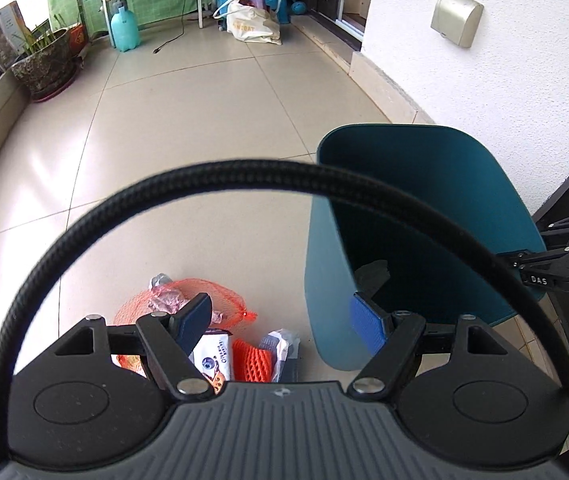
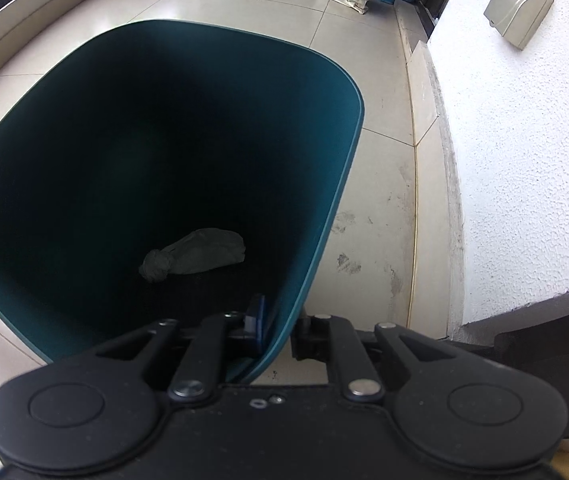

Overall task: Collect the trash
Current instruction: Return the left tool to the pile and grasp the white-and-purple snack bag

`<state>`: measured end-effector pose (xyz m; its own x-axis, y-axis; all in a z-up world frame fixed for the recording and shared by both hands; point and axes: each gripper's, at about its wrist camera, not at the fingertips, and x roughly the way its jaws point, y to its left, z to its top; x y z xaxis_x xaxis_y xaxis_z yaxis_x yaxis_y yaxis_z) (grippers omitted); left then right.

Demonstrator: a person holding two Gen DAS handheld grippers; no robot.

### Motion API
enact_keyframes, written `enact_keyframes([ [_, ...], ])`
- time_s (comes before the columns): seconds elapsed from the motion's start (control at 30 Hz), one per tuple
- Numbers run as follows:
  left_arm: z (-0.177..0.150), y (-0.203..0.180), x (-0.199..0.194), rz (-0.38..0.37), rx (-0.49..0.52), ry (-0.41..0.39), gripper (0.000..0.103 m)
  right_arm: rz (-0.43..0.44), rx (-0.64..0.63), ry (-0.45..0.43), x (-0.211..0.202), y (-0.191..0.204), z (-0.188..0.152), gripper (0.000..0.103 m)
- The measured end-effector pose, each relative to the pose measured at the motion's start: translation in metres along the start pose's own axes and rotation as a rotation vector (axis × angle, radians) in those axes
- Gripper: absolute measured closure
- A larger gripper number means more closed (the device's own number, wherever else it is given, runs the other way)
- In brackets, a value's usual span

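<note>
Right gripper (image 2: 278, 330) clenched on rim of teal bin (image 2: 348, 184) (one pad inside, one outside). Left gripper (image 1: 284, 322) released, nothing between pads, just left of bin. Trash pile (image 1: 212, 336) on floor beside bin; grey wad (image 2: 192, 254) inside bin.

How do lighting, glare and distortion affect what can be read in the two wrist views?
Left wrist view: fisheye bends the glossy beige floor tiles, window glare lies on them, and a black braided cable arcs across the frame. Right wrist view: the dark teal plastic bin is deeply shadowed inside; only a grey knotted bag shows faintly.
</note>
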<state>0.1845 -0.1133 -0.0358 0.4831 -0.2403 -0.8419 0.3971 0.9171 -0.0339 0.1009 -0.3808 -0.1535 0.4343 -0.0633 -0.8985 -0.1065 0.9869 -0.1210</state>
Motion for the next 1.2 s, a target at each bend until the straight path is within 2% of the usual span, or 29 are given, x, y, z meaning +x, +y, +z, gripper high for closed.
enact_keyframes([
  [0.03, -0.002, 0.008, 0.002, -0.002, -0.015, 0.007, 0.022, -0.007, -0.002, 0.01, 0.0, 0.002, 0.0, 0.091],
  [0.27, -0.037, 0.062, 0.04, 0.014, -0.127, 0.077, 0.022, -0.015, 0.005, 0.014, 0.003, 0.001, 0.001, 0.091],
  [0.43, -0.061, 0.089, 0.101, 0.032, -0.172, 0.199, 0.022, -0.01, 0.01, 0.011, 0.003, -0.001, 0.002, 0.091],
  [0.57, -0.079, 0.103, 0.149, -0.001, -0.245, 0.271, 0.022, -0.006, 0.012, 0.008, 0.003, -0.004, 0.0, 0.091],
  [0.9, -0.095, 0.112, 0.22, 0.005, -0.24, 0.309, 0.022, -0.015, -0.006, 0.007, 0.001, 0.001, -0.003, 0.091],
  [1.1, -0.104, 0.12, 0.239, -0.027, -0.265, 0.334, 0.023, -0.02, -0.011, 0.011, 0.002, 0.005, -0.002, 0.091],
  [1.17, -0.106, 0.118, 0.241, -0.029, -0.265, 0.337, 0.032, -0.023, -0.011, 0.012, 0.001, 0.006, -0.001, 0.091],
  [1.2, -0.106, 0.118, 0.241, -0.037, -0.268, 0.342, 0.049, -0.023, -0.01, 0.012, 0.001, 0.006, -0.001, 0.091],
])
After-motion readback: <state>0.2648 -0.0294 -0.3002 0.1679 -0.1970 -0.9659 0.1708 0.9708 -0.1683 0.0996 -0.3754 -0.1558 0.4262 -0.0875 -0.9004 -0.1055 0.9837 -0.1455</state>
